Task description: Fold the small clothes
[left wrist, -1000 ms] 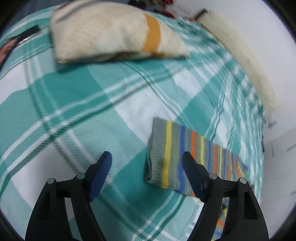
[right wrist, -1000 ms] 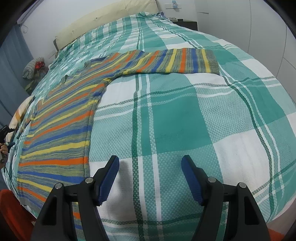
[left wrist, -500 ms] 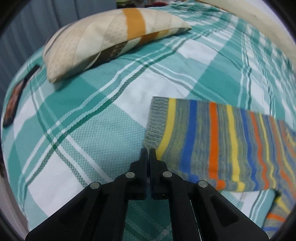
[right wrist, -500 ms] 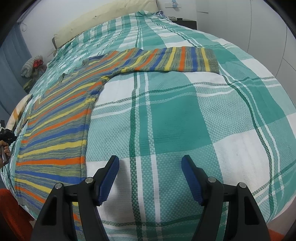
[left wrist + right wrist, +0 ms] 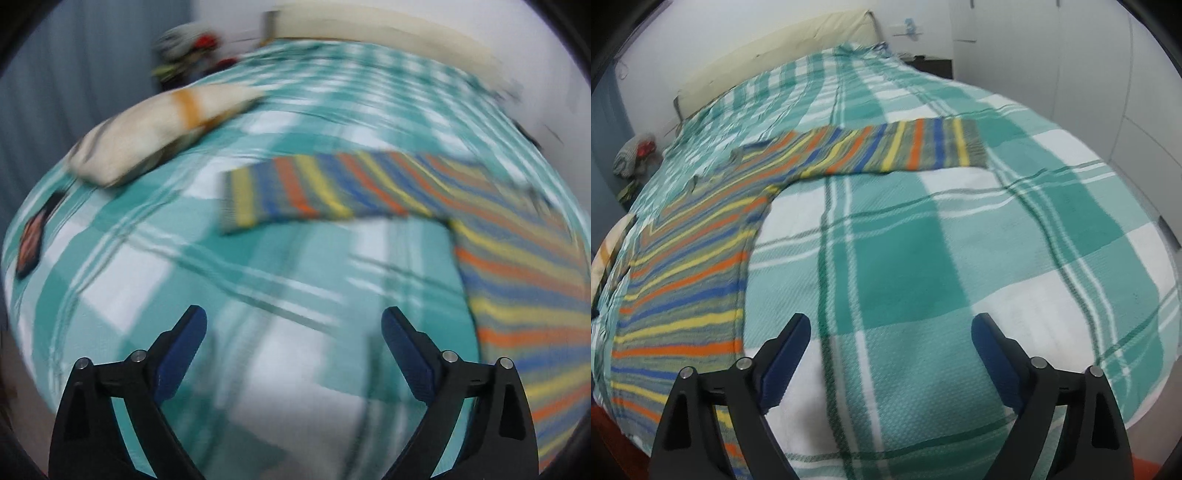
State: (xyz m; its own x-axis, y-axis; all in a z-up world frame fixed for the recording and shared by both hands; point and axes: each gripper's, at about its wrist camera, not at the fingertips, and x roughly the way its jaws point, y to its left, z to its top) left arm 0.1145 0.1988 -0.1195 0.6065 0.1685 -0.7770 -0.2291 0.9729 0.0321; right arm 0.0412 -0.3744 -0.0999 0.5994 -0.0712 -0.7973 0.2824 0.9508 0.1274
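Observation:
A small sweater [image 5: 683, 280] striped in grey, yellow, blue and orange lies spread flat on the bed. One sleeve [image 5: 905, 147] stretches right in the right wrist view. The blurred left wrist view shows the other sleeve [image 5: 314, 188] stretching left and the body [image 5: 528, 302] at the right edge. My left gripper [image 5: 293, 343] hovers over bare bedspread well short of that sleeve, its jaws opening with nothing between them. Beside the sweater's body my right gripper [image 5: 890, 347] is over the bedspread, jaws opening as well, nothing between them.
A teal and white checked bedspread [image 5: 960, 258] covers the bed. A cream pillow with an orange band [image 5: 159, 129] lies at the far left, a flat dark object [image 5: 31, 240] near the left bed edge. A cream headboard [image 5: 775, 51] and white wardrobe doors [image 5: 1089, 66] stand behind.
My left gripper shut at the sleeve's cuff, then came open and pulled back, leaving the sleeve flat on the bed. The right gripper's jaws widened; it stayed about where it was.

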